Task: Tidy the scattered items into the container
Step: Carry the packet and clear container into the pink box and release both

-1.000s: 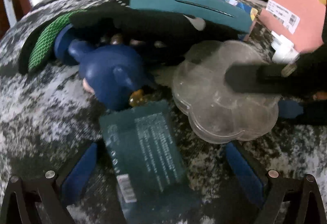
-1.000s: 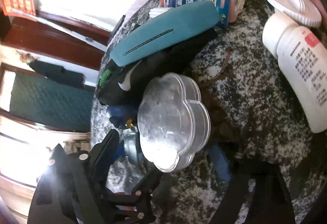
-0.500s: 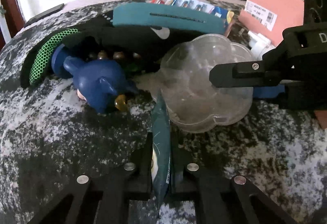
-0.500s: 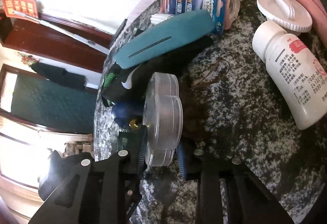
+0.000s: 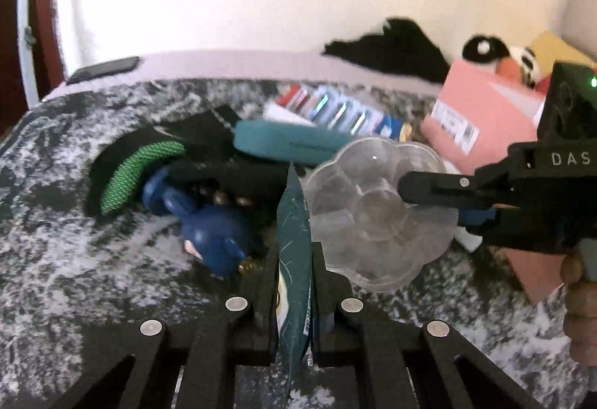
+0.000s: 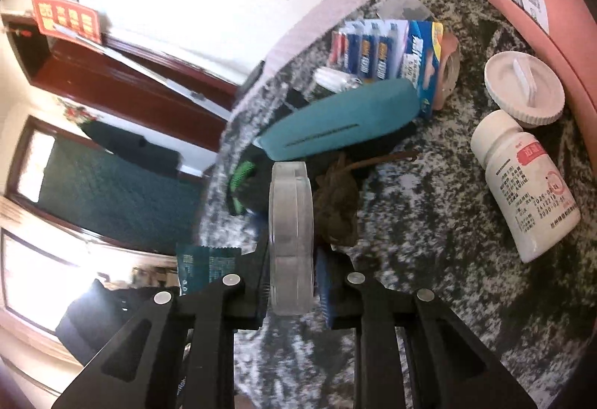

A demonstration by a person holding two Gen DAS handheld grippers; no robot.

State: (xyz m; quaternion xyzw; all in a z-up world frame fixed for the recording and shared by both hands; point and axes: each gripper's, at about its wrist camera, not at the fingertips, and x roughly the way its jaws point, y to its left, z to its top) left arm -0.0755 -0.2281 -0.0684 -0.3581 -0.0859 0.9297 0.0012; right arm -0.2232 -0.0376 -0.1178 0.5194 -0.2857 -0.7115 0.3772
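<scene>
— What have I got in the left gripper [image 5: 294, 282]?

— My left jaws are clamped on a dark green sachet [image 5: 294, 260], held on edge above the mottled grey blanket [image 5: 74, 260]. In the right wrist view the same sachet [image 6: 209, 261] shows beside the right gripper.

— And the right gripper [image 6: 291, 282]?

— Its jaws are closed on a clear flower-shaped box [image 6: 291, 222], gripped across its flat faces, so the right camera sees it edge-on. From the left, the box [image 5: 373, 215] shows its full lobed outline, with the right gripper [image 5: 429, 191] reaching in from the right.

— What lies on the blanket?

— A blue figurine [image 5: 212, 233] lies just left of the sachet, near a green mesh piece [image 5: 138, 170] and some black cloth. Behind them is a teal case [image 6: 335, 125], and past it a pack of batteries [image 6: 380, 51]. A brown clump [image 6: 335, 207] sits just beyond the box. To the right, a white bottle [image 6: 522, 185] lies on its side, with a white lid [image 6: 522, 88] close by its neck.

— And the container?

— A pink box [image 5: 485, 118] stands at the far right of the blanket, well apart from the sachet
</scene>
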